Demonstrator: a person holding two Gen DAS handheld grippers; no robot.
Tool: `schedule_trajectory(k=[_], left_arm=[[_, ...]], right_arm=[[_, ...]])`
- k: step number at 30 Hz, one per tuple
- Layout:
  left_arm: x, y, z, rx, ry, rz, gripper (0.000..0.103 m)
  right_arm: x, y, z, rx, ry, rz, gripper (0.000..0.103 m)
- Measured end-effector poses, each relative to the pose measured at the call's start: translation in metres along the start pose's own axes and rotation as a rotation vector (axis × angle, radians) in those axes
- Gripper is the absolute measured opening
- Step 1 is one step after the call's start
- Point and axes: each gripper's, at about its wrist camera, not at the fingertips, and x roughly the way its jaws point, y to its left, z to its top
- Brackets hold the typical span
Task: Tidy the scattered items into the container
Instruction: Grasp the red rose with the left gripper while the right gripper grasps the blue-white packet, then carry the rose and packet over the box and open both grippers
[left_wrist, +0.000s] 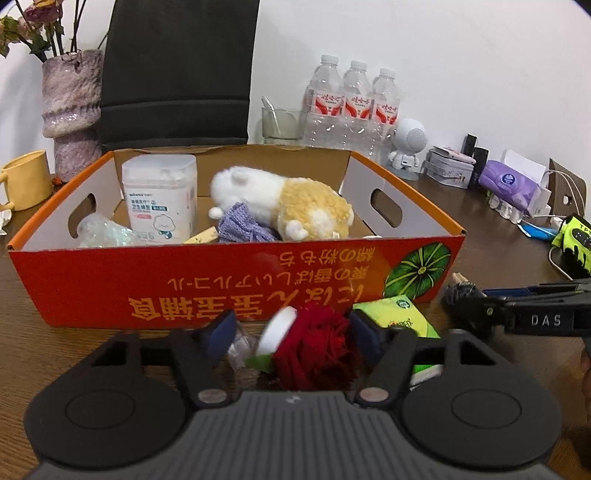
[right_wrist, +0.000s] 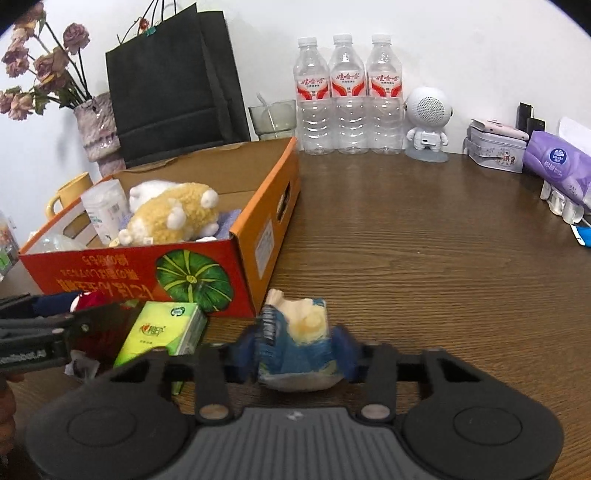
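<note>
Left gripper (left_wrist: 291, 338) straddles red rose (left_wrist: 314, 350), jaws wide, no squeeze yet, level, aimed at orange cardboard box (left_wrist: 236, 273) front wall. Close on bloom gently, lift clear of rim. Right gripper (right_wrist: 295, 349) clamps blue-and-cream figurine (right_wrist: 299, 343) near box's front right corner, low over table (right_wrist: 424, 258). Green tissue pack (right_wrist: 166, 328) lies between grippers.

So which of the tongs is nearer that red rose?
Left. The left tongs sit around the red rose, open. The right tongs are off to its right, past the green tissue pack, around a blue figurine.
</note>
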Motion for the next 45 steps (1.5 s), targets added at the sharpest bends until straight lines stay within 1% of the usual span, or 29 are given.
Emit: schedule_trajectory(k=[1,2,3,4,7,11,17,19,21,22,24,26,28,31,34,36,37,39,40,41,42,43,44,45], left_arm=[[0.000,0.000,0.000,0.004,-0.004,-0.012,0.049],[-0.001,0.000,0.001,0.008,-0.005,-0.021,0.048],[-0.002,0.000,0.001,0.007,-0.007,-0.026,0.045],[-0.003,0.001,0.001,0.007,-0.009,-0.033,0.041],[-0.008,0.002,0.001,-0.001,-0.020,-0.047,0.039],[-0.018,0.007,0.003,-0.024,-0.043,-0.061,0.039],[-0.041,0.011,0.004,-0.042,-0.085,-0.104,0.039],[-0.053,0.014,0.005,-0.051,-0.110,-0.129,0.039],[-0.065,0.017,0.009,-0.061,-0.140,-0.142,0.039],[-0.070,0.020,0.013,-0.063,-0.156,-0.145,0.039],[-0.079,0.025,0.022,-0.060,-0.186,-0.129,0.039],[-0.083,0.032,0.033,-0.053,-0.209,-0.120,0.039],[-0.082,0.041,0.046,-0.060,-0.233,-0.109,0.039],[-0.067,0.055,0.064,-0.069,-0.255,-0.054,0.039],[-0.046,0.068,0.065,-0.106,-0.250,-0.023,0.039],[-0.032,0.075,0.063,-0.110,-0.220,-0.021,0.039],[-0.026,0.078,0.063,-0.106,-0.203,-0.028,0.039],[-0.018,0.084,0.064,-0.103,-0.196,-0.024,0.039],[-0.015,0.086,0.066,-0.094,-0.193,-0.024,0.040],[-0.012,0.087,0.067,-0.080,-0.186,-0.027,0.041],[-0.010,0.088,0.068,-0.077,-0.185,-0.022,0.049],[-0.010,0.088,0.068,-0.074,-0.189,-0.020,0.073],[-0.010,0.088,0.068,-0.069,-0.195,-0.009,0.087],[-0.010,0.087,0.068,-0.065,-0.206,0.014,0.103]], right_arm=[[-0.001,0.000,0.000,0.001,-0.005,0.001,0.026],[-0.003,0.001,-0.001,0.002,-0.012,0.004,0.022],[-0.005,0.001,-0.001,0.000,-0.023,0.003,0.015],[-0.007,0.002,-0.002,0.000,-0.031,0.001,0.013],[-0.012,0.005,-0.004,0.007,-0.047,0.002,0.011],[-0.022,0.010,-0.007,0.005,-0.081,-0.014,0.010],[-0.038,0.008,-0.011,0.066,-0.135,-0.025,0.010],[-0.048,0.008,-0.012,0.081,-0.169,-0.027,0.010],[-0.061,0.012,-0.011,0.085,-0.215,-0.007,0.010],[-0.066,0.015,-0.008,0.086,-0.228,0.017,0.010],[-0.071,0.020,0.001,0.088,-0.241,0.061,0.010],[-0.072,0.030,0.015,0.062,-0.256,0.086,0.010],[-0.069,0.041,0.031,0.030,-0.270,0.093,0.010],[-0.054,0.059,0.057,-0.012,-0.266,0.095,0.010],[-0.022,0.069,0.073,0.009,-0.221,0.091,0.010],[0.000,0.073,0.076,0.035,-0.178,0.089,0.010],[0.011,0.077,0.076,0.021,-0.151,0.079,0.010],[0.024,0.082,0.076,-0.004,-0.142,0.054,0.011],[0.029,0.083,0.078,-0.008,-0.140,0.048,0.014],[0.032,0.082,0.079,-0.005,-0.139,0.050,0.020],[0.034,0.082,0.082,0.002,-0.140,0.052,0.034],[0.036,0.083,0.083,0.003,-0.140,0.055,0.062],[0.038,0.082,0.084,0.000,-0.137,0.057,0.077],[0.038,0.083,0.084,-0.006,-0.137,0.055,0.097]])
